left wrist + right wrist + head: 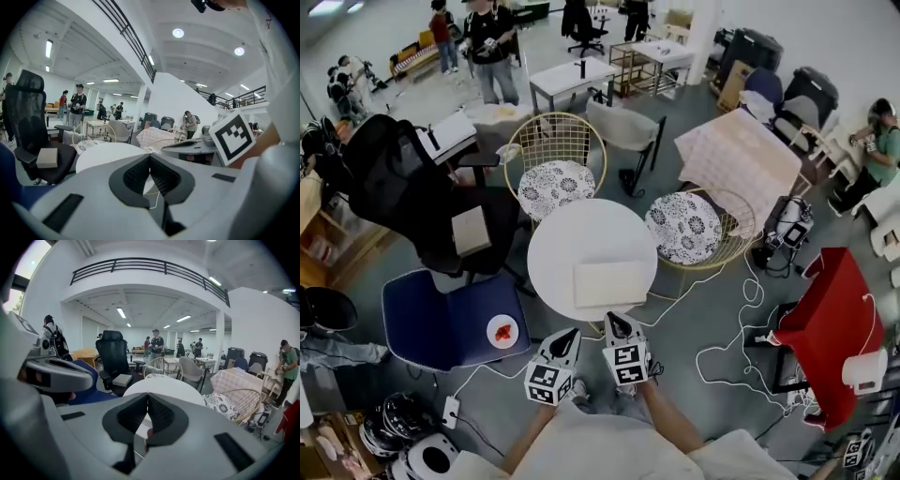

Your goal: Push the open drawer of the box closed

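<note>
Left tongs (566, 336) shut, nothing in them. Right tongs (615, 324) shut too, empty, right beside left. Both by near edge of round white surface (572, 234). Box (611, 283) lying on surface just ahead, untouched. Can't tell abt drawer

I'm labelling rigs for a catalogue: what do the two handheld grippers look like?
The left gripper and right gripper have pale grey bodies with black ribbed jaw pads. Each carries a white cube with black square markers. The person's top is pale.
</note>
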Motion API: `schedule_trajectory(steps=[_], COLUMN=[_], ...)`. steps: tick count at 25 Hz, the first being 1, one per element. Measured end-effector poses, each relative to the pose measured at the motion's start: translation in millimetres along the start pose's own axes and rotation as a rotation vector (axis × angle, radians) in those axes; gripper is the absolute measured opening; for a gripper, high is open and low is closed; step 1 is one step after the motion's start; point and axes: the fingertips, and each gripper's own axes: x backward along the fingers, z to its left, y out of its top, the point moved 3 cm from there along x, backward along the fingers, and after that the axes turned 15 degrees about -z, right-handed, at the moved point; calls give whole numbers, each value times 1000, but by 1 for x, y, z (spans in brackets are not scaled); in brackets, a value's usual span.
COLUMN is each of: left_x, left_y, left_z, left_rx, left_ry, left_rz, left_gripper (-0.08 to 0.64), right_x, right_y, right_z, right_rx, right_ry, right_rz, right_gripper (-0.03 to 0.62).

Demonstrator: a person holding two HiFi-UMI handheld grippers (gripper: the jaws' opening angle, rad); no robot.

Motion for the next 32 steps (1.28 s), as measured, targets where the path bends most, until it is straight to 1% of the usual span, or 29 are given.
schedule_trajectory(steps=[6,9,11,16,19,22,24,28,32], left_x=[-15,-26,-27,-11,0,17,29,49,72], left_y=[36,54,60,57,54,55,56,53,48], left_z=[-1,-4,-9,-25,-29,-32,-36,-49,-75], left_rx=[-60,-92,-104,-114,-119,-104,-94,-97,-108], left_ry=[-48,-93,-123,-218,-249,-249,-235,-192,-159], left_rz=[-70,-109,-128,-134,-128,-119,-120,-134,-144], left_gripper=[12,12,12,12,12,12,12,12,12], right_x=[17,31,46,76,86,97,107,130,166], right_y=[43,64,73,62,52,48,47,45,42], right_z=[1,-5,-3,17,33,55,64,67,64], right_rx=[21,26,26,5,-26,-53,-58,-50,-54], right_ry=[-1,-29,-51,-122,-141,-133,-119,-100,-89], right_rz=[-92,-163,-186,-198,-189,-182,-184,-205,-226], right_gripper=[17,17,17,17,17,17,17,17,17])
